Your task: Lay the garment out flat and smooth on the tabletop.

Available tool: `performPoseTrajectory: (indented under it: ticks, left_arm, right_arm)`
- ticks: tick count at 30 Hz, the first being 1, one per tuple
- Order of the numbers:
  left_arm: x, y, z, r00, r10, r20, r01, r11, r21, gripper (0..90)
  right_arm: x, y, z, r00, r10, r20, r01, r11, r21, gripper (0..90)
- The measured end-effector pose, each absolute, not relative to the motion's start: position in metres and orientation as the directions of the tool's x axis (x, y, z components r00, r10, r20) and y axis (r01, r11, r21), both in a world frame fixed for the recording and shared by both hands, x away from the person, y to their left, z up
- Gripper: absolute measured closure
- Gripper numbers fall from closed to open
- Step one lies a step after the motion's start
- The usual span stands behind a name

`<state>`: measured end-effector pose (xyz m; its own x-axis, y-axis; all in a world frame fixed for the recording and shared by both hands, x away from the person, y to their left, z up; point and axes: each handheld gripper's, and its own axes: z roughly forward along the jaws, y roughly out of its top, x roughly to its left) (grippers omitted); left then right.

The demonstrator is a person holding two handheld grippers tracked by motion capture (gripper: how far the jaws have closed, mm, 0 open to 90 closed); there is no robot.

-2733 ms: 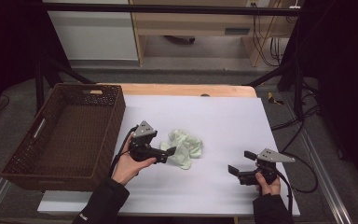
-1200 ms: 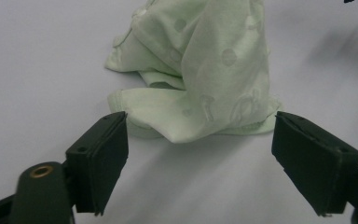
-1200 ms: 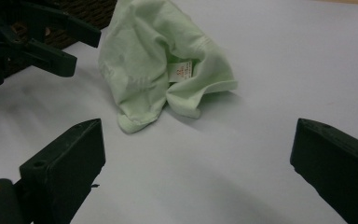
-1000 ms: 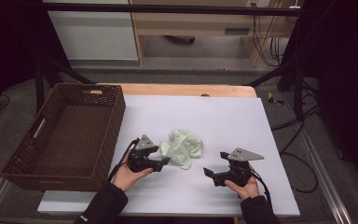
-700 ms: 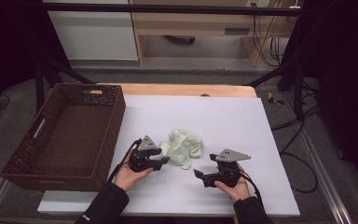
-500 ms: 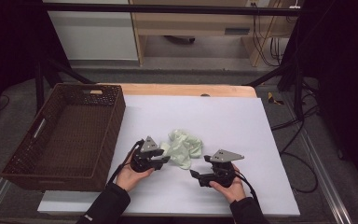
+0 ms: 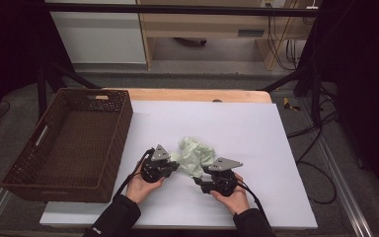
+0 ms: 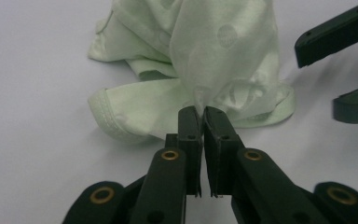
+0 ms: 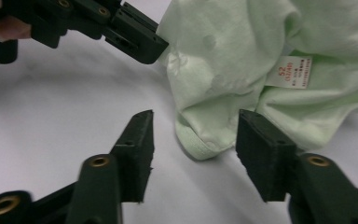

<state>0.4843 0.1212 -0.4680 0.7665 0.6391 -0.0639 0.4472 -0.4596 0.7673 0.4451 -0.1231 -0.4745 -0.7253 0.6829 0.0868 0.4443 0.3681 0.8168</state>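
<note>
Pinching a fold of the pale green garment (image 8: 214,60) with my left gripper (image 8: 200,114), jaws closed tight on the cloth, which is pulled up into a small peak there; the crumpled garment lies on the white table sheet (image 7: 256,128) between my two hands, right of the wicker basket (image 7: 69,140). My right gripper (image 9: 193,133) has just been closing and stands about half open, its hemmed corner between the jaws but the pads not pressing it yet. White size label (image 9: 293,72) shows on the cloth just beyond my right jaw, left gripper's tip at its far edge.
</note>
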Motion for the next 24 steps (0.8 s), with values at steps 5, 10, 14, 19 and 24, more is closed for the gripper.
performPoseTrajectory:
  ticks: [5,10,14,19,24]
  left_arm:
    - [0.484,0.122,-0.466,0.760,0.645,-0.078,0.459,-0.449,0.767,88.3]
    - [0.482,0.123,-0.462,0.760,0.645,-0.080,0.449,-0.433,0.781,88.8]
    - [0.482,0.125,-0.459,0.760,0.643,-0.091,0.449,-0.419,0.789,88.9]
    - [0.481,0.125,-0.456,0.758,0.644,-0.105,0.453,-0.402,0.796,89.0]
    - [0.481,0.127,-0.454,0.758,0.642,-0.117,0.457,-0.394,0.798,88.9]
  right_arm:
    - [0.450,-0.115,-0.479,-0.727,0.684,0.064,0.455,0.410,0.790,55.7]
    - [0.455,-0.109,-0.482,-0.720,0.692,0.050,0.461,0.422,0.781,63.6]
    - [0.460,-0.108,-0.484,-0.724,0.688,0.046,0.462,0.434,0.773,72.3]
    - [0.462,-0.109,-0.485,-0.723,0.689,0.050,0.470,0.438,0.767,84.5]
    - [0.461,-0.112,-0.481,-0.736,0.673,0.079,0.475,0.429,0.768,90.0]
